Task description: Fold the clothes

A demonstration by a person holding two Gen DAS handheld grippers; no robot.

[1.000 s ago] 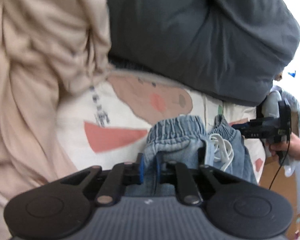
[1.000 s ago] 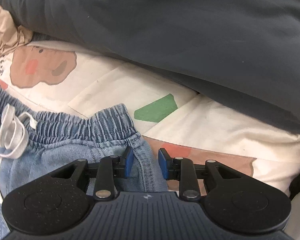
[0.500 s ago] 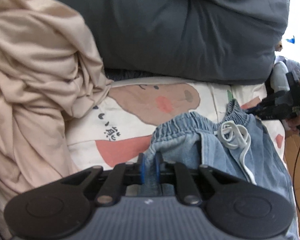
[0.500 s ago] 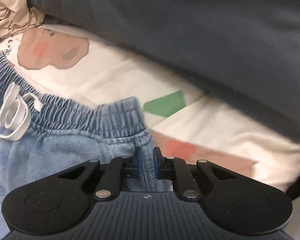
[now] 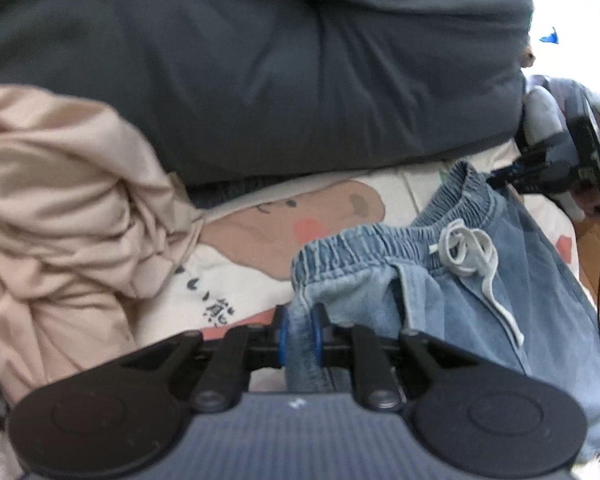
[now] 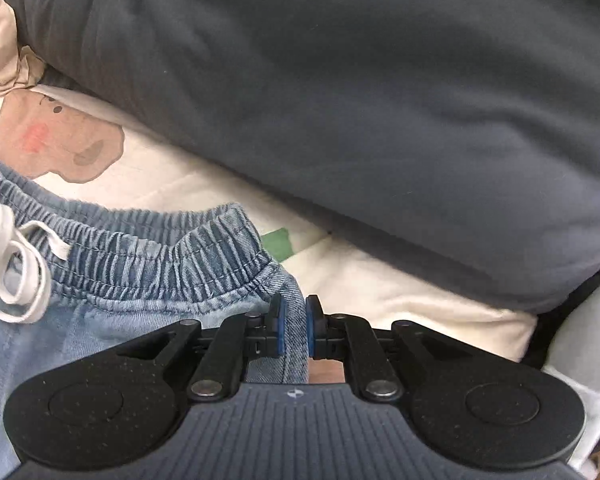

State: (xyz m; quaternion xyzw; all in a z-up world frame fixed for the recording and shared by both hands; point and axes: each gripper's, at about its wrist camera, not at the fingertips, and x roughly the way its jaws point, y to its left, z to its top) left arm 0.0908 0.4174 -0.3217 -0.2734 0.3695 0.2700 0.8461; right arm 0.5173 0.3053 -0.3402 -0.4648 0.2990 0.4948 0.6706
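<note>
A cream bedsheet printed with cartoon shapes is spreading across the middle of both views, a dark grey duvet filling the top and a crumpled beige garment bunching at the left of the left wrist view. The denim shorts are lying low and right of centre there. The left gripper is pinching one waistband corner, the right gripper the other. The elastic waistband is sagging between them with its white drawstring loose, so no fold is showing; folding the shorts is looking largely ahead.
</note>
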